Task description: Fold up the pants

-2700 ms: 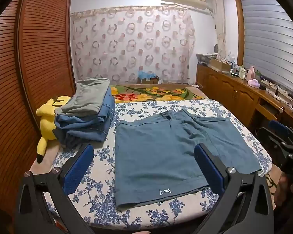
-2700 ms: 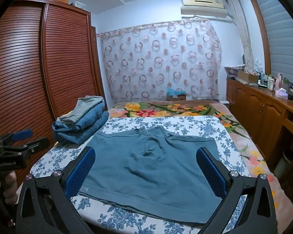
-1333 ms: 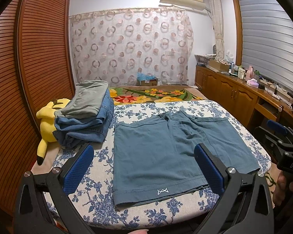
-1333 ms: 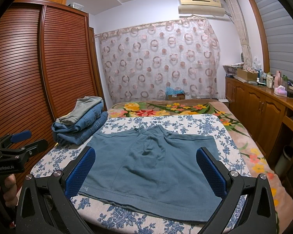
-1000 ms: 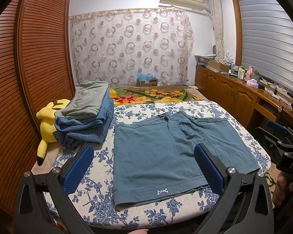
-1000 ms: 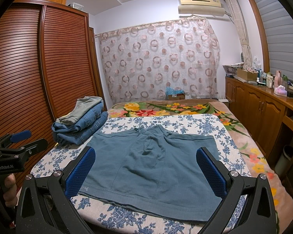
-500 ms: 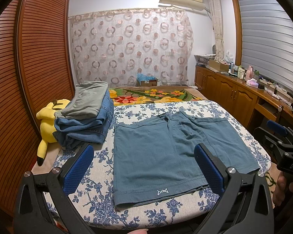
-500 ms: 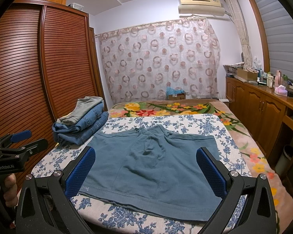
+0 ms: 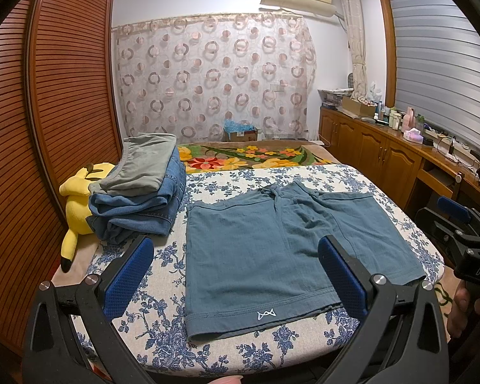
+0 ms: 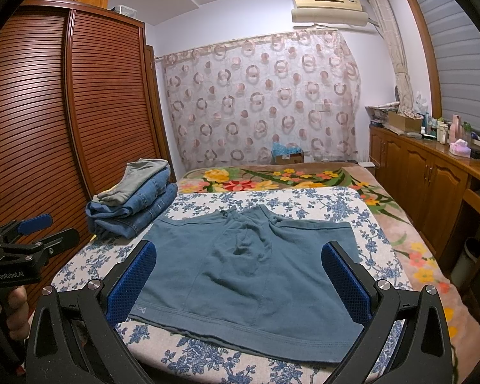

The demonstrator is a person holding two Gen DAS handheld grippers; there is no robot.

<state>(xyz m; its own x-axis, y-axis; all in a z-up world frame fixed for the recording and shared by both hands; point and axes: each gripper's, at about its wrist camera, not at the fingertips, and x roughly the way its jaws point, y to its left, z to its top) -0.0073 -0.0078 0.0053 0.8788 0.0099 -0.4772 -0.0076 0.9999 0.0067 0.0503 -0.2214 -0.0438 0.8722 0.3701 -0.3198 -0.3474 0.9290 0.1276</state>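
Currently teal shorts (image 9: 272, 252) lie flat on the floral bedsheet (image 9: 163, 329), near the bed's edge. Left gripper (image 9: 235, 275) and right gripper (image 10: 238, 283) hover above, jaws spread wide, grasping nothing. Risk, as I judge it: pinching sheet along with the hem, or dragging shorts off the near edge.

Left gripper (image 9: 233, 275): black angular frame with triangular cut-outs, silver round screws at finger joints, blue textured pads (image 9: 128, 276) on inner faces of fingers. Right gripper (image 10: 238, 280): same build, blue pads (image 10: 345, 280). Seen side-on: white lettering "GenRobot.AI" on left body, "DAS" on right; blue tab on top.
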